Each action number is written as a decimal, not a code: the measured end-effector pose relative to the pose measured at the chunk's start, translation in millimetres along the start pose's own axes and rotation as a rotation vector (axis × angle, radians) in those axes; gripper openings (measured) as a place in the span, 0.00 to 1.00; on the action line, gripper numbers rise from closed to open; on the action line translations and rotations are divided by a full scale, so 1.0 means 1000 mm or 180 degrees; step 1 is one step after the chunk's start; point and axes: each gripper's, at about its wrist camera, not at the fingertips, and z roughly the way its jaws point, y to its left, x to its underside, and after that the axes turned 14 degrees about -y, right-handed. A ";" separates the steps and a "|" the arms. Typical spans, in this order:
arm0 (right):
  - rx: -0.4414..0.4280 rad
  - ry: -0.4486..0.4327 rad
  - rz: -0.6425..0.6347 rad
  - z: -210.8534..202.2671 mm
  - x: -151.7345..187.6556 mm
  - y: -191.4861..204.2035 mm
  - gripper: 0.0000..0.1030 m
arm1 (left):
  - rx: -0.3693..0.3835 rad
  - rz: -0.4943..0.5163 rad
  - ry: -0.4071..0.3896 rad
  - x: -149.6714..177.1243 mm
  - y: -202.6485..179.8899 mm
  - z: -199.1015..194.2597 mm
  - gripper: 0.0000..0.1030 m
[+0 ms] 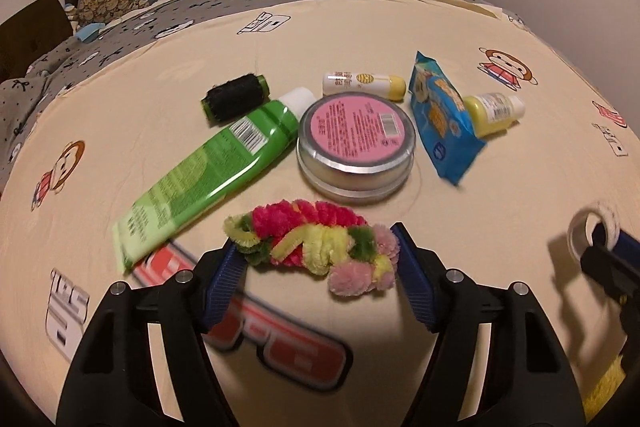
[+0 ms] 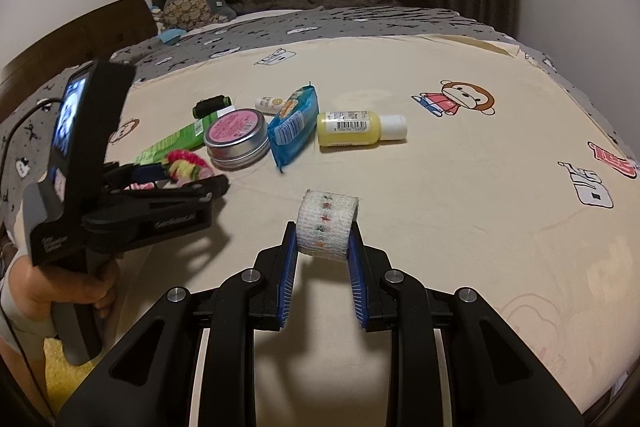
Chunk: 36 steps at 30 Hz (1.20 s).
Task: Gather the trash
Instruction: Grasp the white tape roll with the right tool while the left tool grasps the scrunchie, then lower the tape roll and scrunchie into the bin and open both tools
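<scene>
Left wrist view: the left gripper [image 1: 316, 253] straddles the fuzzy pipe-cleaner bundle [image 1: 312, 247] at lower centre of the frame, blue pads touching both ends; the bundle is soft and springy, so it could squash, twist out or drag along the bedsheet [image 1: 400, 27] toward the round tin [image 1: 354, 143] if lifted on a light bite. Right wrist view: the right gripper [image 2: 324, 251] is clamped on the white gauze roll [image 2: 326, 223] at centre frame, clear of the sheet, held only near its lower edge, so a tilt could let it roll free.
</scene>
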 end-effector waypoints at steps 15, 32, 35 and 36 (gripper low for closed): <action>0.0010 -0.0219 -0.0573 -0.089 0.023 0.036 0.25 | -0.0078 -0.0009 -0.0439 0.057 -0.004 -0.136 0.66; -0.0220 0.0280 -0.0377 -0.143 0.113 0.032 0.25 | -0.0014 0.0047 -0.0129 0.161 -0.023 -0.197 0.66; -0.0254 0.0496 -0.0313 -0.134 0.136 0.035 0.25 | 0.0016 0.0074 0.0075 0.183 -0.028 -0.186 0.66; -0.0260 0.0555 -0.0299 -0.131 0.143 0.037 0.25 | 0.0031 0.0072 0.0142 0.190 -0.029 -0.183 0.66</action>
